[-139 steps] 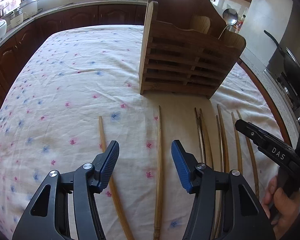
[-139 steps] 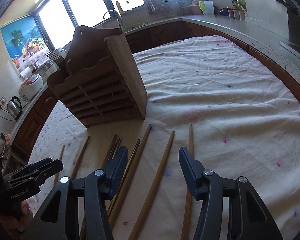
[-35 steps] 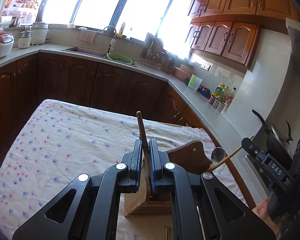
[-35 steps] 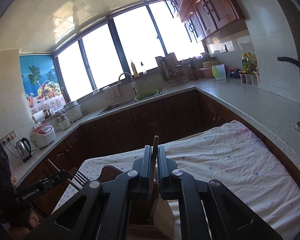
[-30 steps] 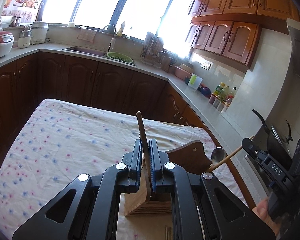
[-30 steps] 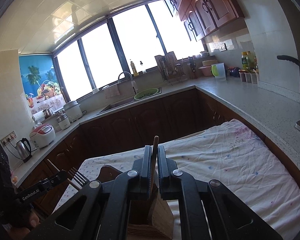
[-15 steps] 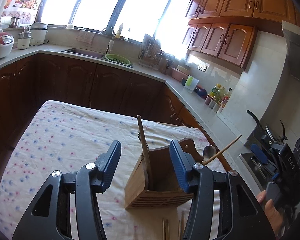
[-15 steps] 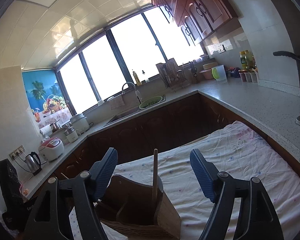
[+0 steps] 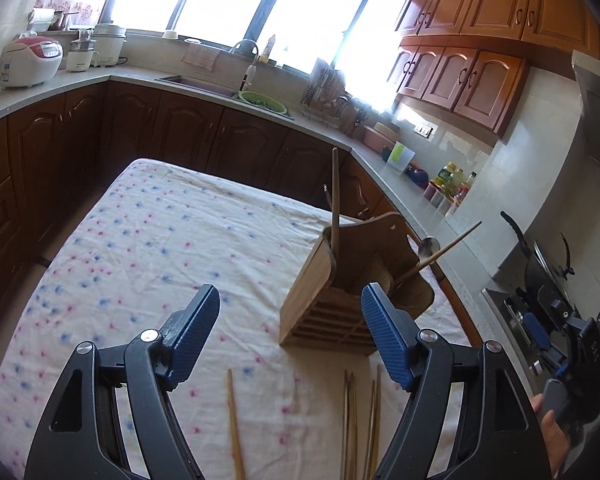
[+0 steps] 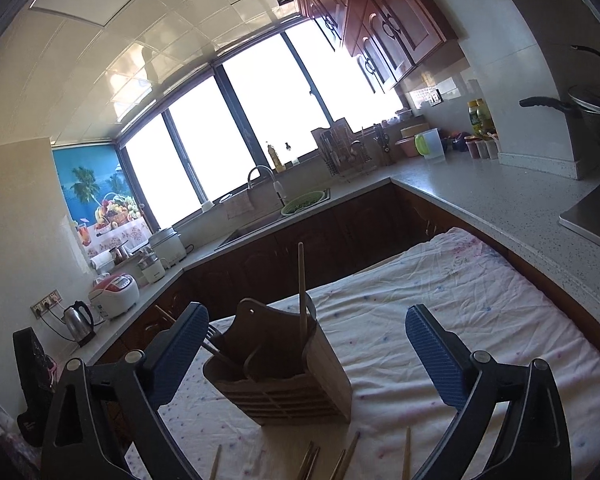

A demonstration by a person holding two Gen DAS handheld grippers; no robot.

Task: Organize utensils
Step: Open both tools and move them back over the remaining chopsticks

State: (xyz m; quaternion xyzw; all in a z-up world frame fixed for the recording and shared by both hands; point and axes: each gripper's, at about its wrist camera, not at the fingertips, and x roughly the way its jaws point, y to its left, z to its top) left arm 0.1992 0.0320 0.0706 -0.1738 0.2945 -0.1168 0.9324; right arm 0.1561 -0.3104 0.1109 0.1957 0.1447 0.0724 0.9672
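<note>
A home kitchen: dark wooden cabinets (image 9: 188, 132) run under a pale surface (image 10: 500, 196) with a sink (image 9: 196, 80) and tap (image 10: 266, 180) below wide windows (image 10: 260, 120), a rice cooker (image 9: 30, 62), a kettle (image 10: 78, 318) and a dish rack (image 10: 340, 148).

1. Daylight pours through the wide dark-framed kitchen window (image 10: 236, 128); its panes are blown out to pure white in both views.
2. Glare below that window washes out the metal dish rack (image 9: 328, 88) and the glossy tiled ceiling (image 10: 140, 40) above it.
3. The dark brown wooden base cabinets (image 9: 148, 128) under the window sit in deep shade.
4. The slatted wooden utensil holder (image 10: 284, 384) is backlit in the right view, its near face dim.
5. Fisheye bending curves the window frame; black vignette fills the corners.
6. Focus is fairly sharp; the floral white tablecloth (image 9: 160, 248) is evenly lit.
</note>
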